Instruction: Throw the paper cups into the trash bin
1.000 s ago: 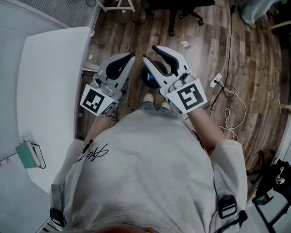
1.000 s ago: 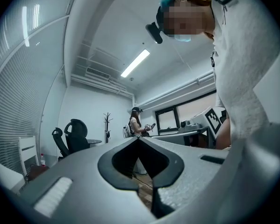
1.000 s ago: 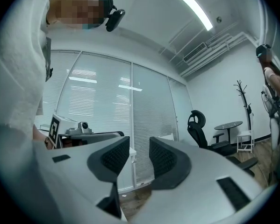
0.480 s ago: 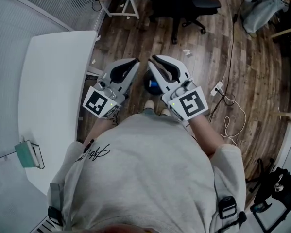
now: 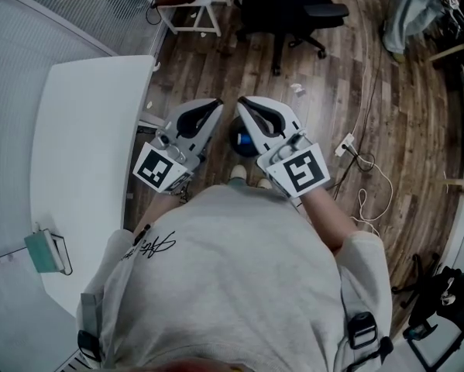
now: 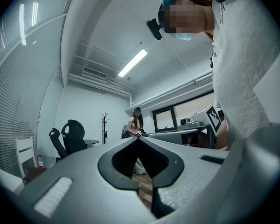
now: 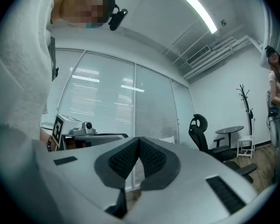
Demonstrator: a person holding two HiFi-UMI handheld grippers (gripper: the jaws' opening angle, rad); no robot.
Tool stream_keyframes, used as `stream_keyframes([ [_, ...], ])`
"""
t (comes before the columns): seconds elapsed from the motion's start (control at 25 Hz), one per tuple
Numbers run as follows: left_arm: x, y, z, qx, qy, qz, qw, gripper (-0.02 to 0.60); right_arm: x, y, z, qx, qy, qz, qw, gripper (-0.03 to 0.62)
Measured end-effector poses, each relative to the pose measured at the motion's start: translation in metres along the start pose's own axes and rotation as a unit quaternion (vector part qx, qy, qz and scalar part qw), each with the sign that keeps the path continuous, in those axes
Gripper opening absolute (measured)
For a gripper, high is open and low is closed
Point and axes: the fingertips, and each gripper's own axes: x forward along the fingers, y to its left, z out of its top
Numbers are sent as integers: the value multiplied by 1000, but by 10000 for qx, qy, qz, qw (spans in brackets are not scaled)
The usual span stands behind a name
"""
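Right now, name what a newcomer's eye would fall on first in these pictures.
Two white grippers are held side by side before the person's chest over the wooden floor: the left gripper with jaws together, the right gripper with jaws that have just been closing and meet on nothing. A white table stands at left, a black office chair at top.

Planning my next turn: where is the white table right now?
In the head view the white table lies on the person's left, just beyond the left gripper, running along the glass wall with blinds.
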Motion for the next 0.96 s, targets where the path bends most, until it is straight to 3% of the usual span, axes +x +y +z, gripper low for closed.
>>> stream_keyframes([
  [0.96, -6, -9, 0, -78, -64, -50, 9999, 3, -9, 15, -5, 81, 156, -35, 9998, 11],
])
